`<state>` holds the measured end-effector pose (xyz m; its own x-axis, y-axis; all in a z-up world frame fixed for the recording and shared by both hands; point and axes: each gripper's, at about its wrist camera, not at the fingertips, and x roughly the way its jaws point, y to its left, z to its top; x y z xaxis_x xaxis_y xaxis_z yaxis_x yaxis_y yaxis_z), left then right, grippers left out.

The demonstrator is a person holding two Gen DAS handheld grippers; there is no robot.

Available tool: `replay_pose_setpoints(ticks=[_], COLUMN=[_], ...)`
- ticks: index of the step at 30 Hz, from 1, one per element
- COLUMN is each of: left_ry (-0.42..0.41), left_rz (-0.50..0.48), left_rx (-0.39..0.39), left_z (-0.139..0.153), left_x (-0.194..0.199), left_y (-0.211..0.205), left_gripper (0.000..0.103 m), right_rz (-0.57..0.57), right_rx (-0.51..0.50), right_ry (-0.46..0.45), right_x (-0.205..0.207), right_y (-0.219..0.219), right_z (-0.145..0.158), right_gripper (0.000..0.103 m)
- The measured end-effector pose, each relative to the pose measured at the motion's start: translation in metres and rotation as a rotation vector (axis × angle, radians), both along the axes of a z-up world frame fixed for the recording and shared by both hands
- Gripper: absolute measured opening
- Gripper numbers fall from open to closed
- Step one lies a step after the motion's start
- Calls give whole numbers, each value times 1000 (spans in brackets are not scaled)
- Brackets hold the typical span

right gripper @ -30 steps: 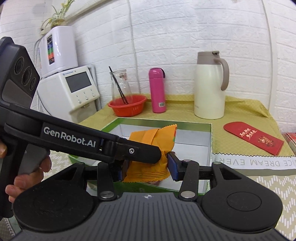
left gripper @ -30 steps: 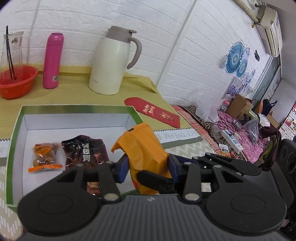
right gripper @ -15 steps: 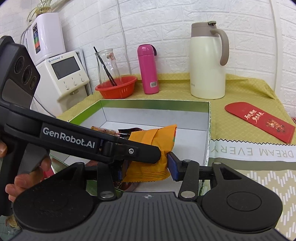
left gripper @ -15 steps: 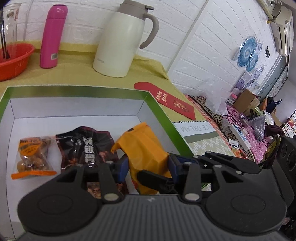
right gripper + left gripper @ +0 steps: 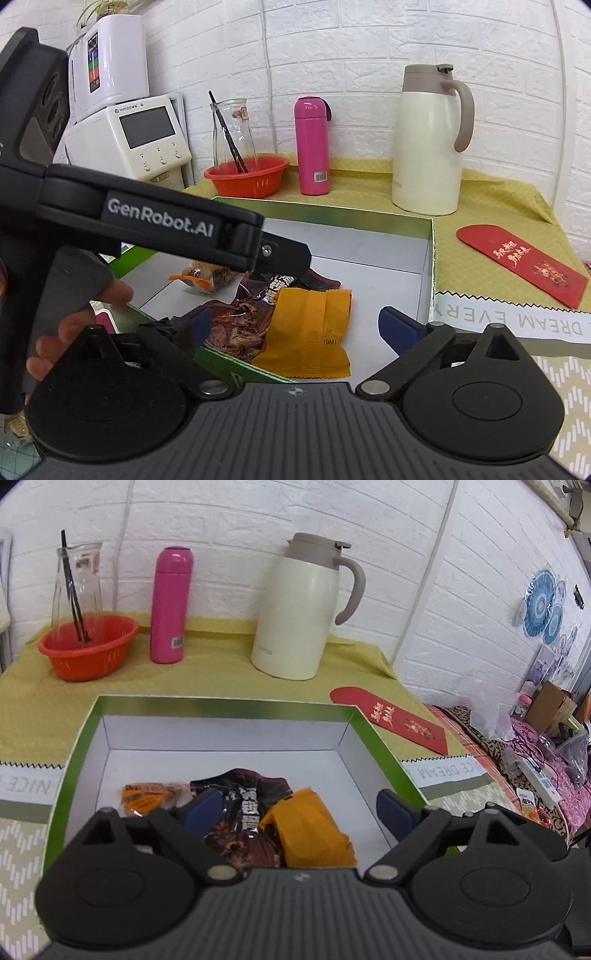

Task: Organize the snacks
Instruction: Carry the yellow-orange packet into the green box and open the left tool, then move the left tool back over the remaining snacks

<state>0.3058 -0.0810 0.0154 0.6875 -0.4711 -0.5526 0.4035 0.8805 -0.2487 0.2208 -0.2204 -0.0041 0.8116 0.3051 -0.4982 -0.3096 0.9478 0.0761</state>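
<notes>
A green-rimmed white box [image 5: 221,703] holds three snacks. A small orange nut packet [image 5: 147,797] lies at the left, a dark packet [image 5: 243,812] in the middle, and an orange packet [image 5: 310,830] at the right, loose by the near wall. My left gripper [image 5: 299,808] hangs over them, its jaws opening wide, pads clear of every packet. My right gripper [image 5: 297,321] is also opening. The orange packet [image 5: 310,328] lies below the gap between its pads and neither pad touches it. The left gripper's black housing [image 5: 147,221] crosses the right wrist view, with a hand [image 5: 74,321] on its grip.
Behind the box on the yellow cloth stand a cream thermos jug [image 5: 299,609], a pink bottle [image 5: 170,605] and a red basket [image 5: 88,646] with a glass carafe in it. A red envelope [image 5: 388,716] lies right of the box. A white appliance [image 5: 140,136] stands at the back left.
Both grippers were shut on the orange packet and have opened. The packet has dropped into the box beside the dark packet. Both views have sunk a little toward the box.
</notes>
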Motion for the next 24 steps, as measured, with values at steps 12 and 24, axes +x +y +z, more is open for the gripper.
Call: replay_pose_setpoints(ticks=[12,24], left_ry=[-170,-175], left_rz=[45,24], left_rx=[47,11], left_z=[45,68], left_x=[-76,-177], left_y=[23,60], left_gripper=[90,89], right_rz=[-9,30], right_rx=[-59,-42], right_ry=[-82,-91], right_x=[-56,-147], right_y=[13,20], right_z=[34,61], right_gripper=[103,103])
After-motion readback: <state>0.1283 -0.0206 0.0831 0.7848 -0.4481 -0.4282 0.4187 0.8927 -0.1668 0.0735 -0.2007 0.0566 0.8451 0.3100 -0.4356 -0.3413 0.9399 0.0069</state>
